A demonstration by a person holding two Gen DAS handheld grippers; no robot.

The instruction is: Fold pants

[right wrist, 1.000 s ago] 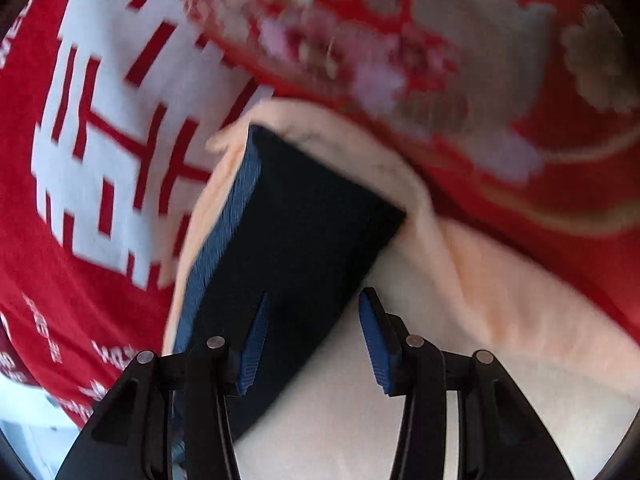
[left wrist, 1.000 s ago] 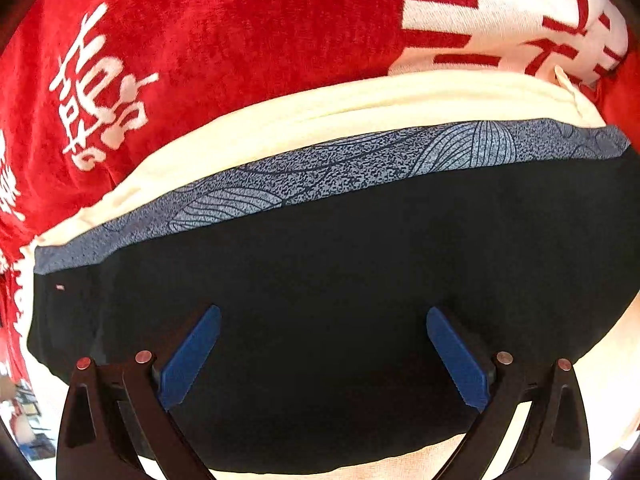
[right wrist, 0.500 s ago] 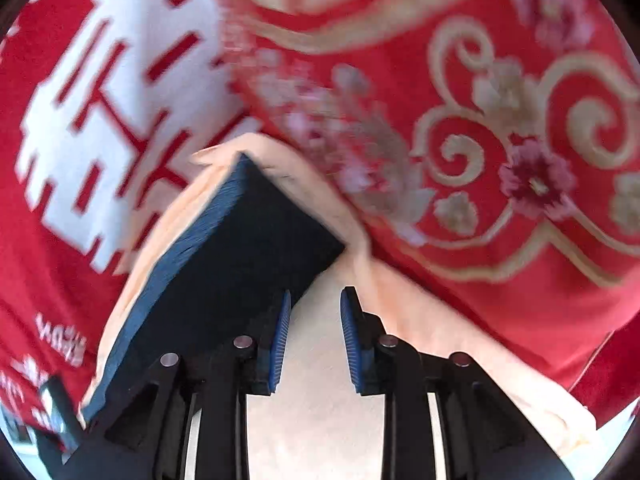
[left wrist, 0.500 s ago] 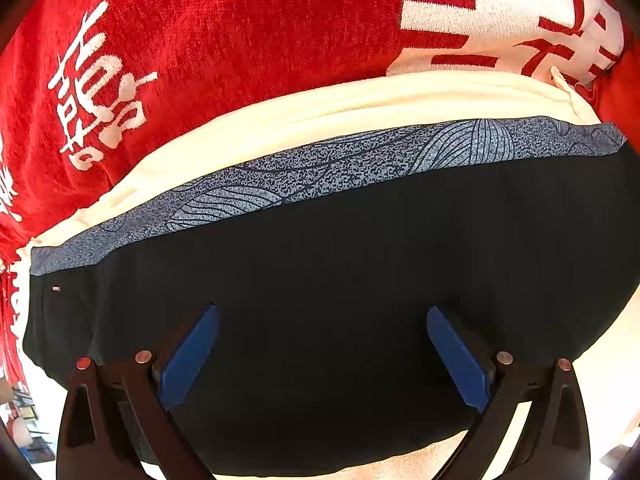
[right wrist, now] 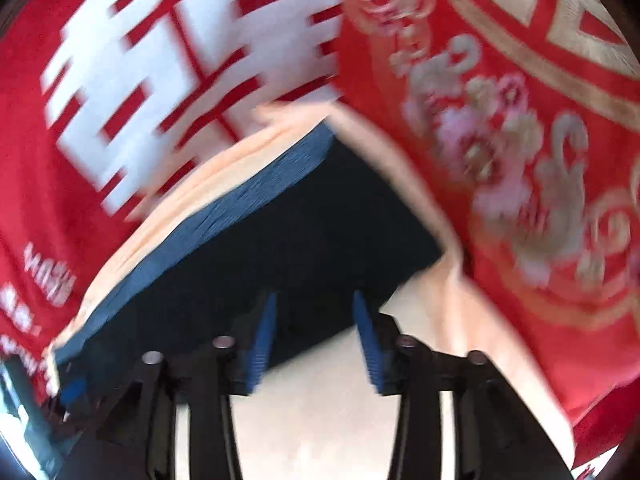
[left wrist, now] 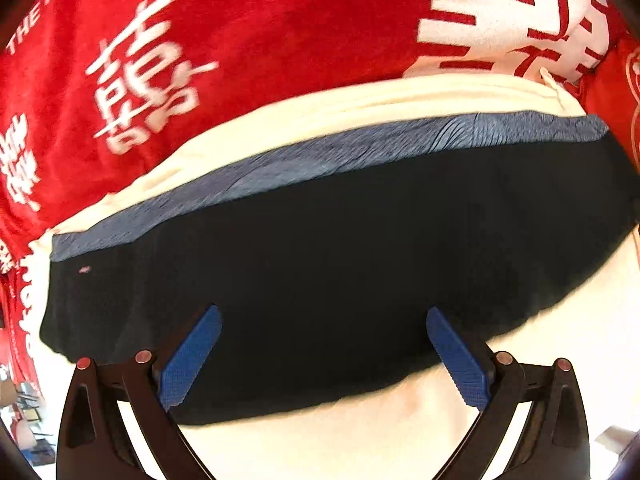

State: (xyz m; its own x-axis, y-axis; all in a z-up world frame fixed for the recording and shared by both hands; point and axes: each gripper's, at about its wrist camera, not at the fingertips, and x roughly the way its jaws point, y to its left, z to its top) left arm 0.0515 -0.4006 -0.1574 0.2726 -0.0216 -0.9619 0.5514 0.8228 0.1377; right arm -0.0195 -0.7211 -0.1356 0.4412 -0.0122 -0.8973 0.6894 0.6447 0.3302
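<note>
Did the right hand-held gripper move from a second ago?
Yes. The right hand-held gripper has slid left over the dark pants: its jaws now straddle the pants' near edge, where earlier one pad sat over the cream cloth beside them.

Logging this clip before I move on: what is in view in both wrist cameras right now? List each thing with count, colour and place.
pants: one, black with a blue patterned band, folded, lying on the cream cloth.
cream cloth: one, cream, under the pants.
blanket: one, red with white characters, beneath the cloth.
embroidered cloth: one, red with gold and pink, right side of the right view.
left tool: black with blue pads, open, over the pants.
right tool: same colours, open, at the pants' near edge.
</note>
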